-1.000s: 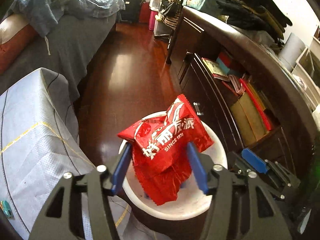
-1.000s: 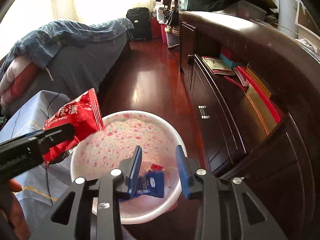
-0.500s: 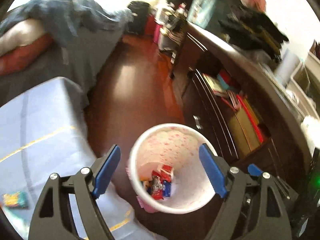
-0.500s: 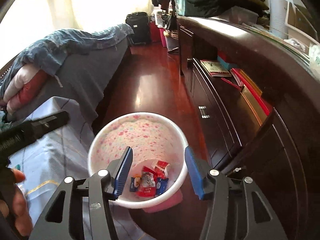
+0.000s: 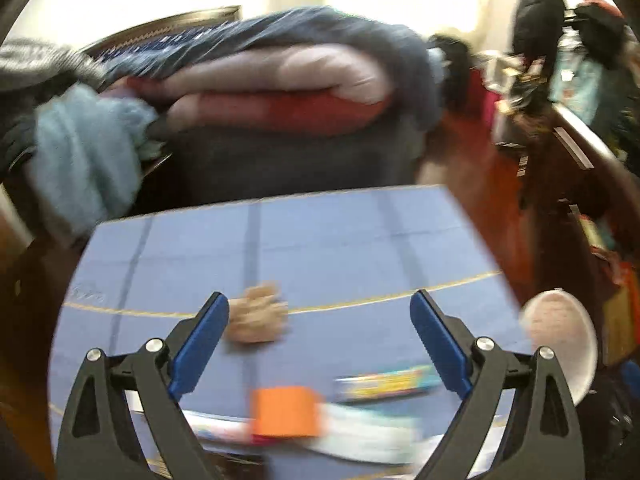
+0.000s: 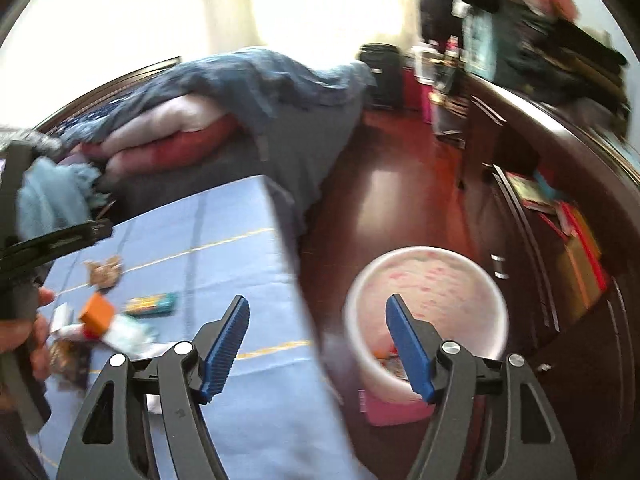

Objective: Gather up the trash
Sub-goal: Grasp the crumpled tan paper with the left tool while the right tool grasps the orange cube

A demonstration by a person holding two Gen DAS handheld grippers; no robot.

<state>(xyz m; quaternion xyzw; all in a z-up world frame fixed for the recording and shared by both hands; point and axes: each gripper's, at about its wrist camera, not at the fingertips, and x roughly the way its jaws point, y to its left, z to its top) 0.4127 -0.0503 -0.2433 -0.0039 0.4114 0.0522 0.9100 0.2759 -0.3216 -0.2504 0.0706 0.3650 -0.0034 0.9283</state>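
Left gripper [image 5: 318,340]: jaws wide apart, empty, above blue cloth-covered table [image 5: 360,240].
Right gripper [image 6: 318,344]: jaws apart, empty, straddling table edge.
Floor: white pink-speckled round bin [image 6: 428,312] just beside table.
Table: crumpled brown paper wad [image 5: 256,320], orange box [image 5: 286,410].

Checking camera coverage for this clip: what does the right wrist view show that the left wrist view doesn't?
Right only: wrappers at the bin's bottom, the person's hand, the right gripper, open. Left only: the left gripper, open and empty, seen from behind. Both: the bin, the blue table, the orange box, the crumpled brown wad and the colourful packet.
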